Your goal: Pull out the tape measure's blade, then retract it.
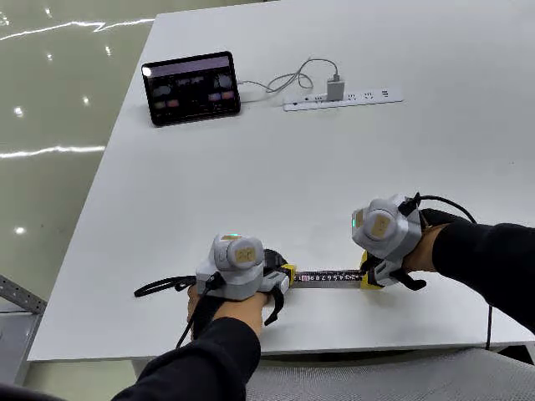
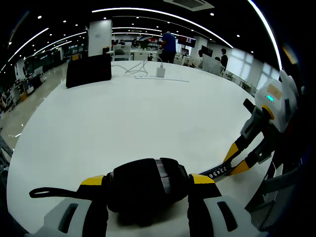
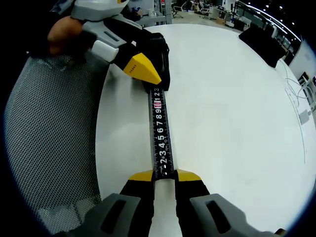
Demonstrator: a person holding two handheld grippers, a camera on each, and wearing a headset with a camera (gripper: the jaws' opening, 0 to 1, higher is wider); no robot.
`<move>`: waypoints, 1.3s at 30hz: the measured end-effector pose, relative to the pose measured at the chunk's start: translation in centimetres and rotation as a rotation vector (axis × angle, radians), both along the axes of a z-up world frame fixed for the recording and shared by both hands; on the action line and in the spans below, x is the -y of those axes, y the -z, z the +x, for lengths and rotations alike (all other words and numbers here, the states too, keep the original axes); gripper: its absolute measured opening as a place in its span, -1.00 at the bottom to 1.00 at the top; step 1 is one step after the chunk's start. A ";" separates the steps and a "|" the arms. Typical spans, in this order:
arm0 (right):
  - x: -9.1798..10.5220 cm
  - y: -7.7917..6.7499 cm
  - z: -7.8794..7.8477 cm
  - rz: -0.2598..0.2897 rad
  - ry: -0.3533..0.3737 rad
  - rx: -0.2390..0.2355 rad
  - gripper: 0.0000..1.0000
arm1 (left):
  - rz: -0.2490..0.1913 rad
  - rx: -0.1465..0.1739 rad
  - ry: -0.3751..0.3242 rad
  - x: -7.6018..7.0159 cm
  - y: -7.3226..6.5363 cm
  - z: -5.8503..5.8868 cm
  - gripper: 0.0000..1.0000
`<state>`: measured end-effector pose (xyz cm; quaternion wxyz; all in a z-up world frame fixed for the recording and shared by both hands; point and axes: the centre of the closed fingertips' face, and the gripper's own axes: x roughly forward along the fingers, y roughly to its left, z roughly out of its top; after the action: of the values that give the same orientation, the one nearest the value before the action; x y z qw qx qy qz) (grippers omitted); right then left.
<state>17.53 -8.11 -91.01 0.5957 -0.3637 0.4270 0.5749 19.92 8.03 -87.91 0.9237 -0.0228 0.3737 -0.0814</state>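
Observation:
The black tape measure case lies near the table's front edge, and my left gripper is shut on it. Its wrist strap trails off to the left. A short length of the numbered blade runs to the right from the case along the tabletop. My right gripper is shut on the blade's tip, with the blade stretching straight ahead between its yellow-tipped fingers. In the head view the right gripper sits a little to the right of the left one.
A dark tablet stands at the back left of the white table. A white power strip with a charger and cable lies behind the middle. The table's front edge runs just below both grippers. A mesh chair back is close.

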 end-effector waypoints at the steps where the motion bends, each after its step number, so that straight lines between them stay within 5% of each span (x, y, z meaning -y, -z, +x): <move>1: -0.1 0.0 0.0 0.001 0.000 -0.001 -0.78 | 0.000 0.000 0.000 0.0 0.0 0.0 0.23; 39: -2.2 0.0 0.2 0.018 -0.020 -0.001 -0.79 | -0.003 0.000 -0.006 0.0 0.0 0.0 0.23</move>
<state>17.68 -5.88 -91.02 0.5930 -0.3624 0.4183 0.5849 19.94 8.03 -87.90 0.9239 -0.0253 0.3736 -0.0789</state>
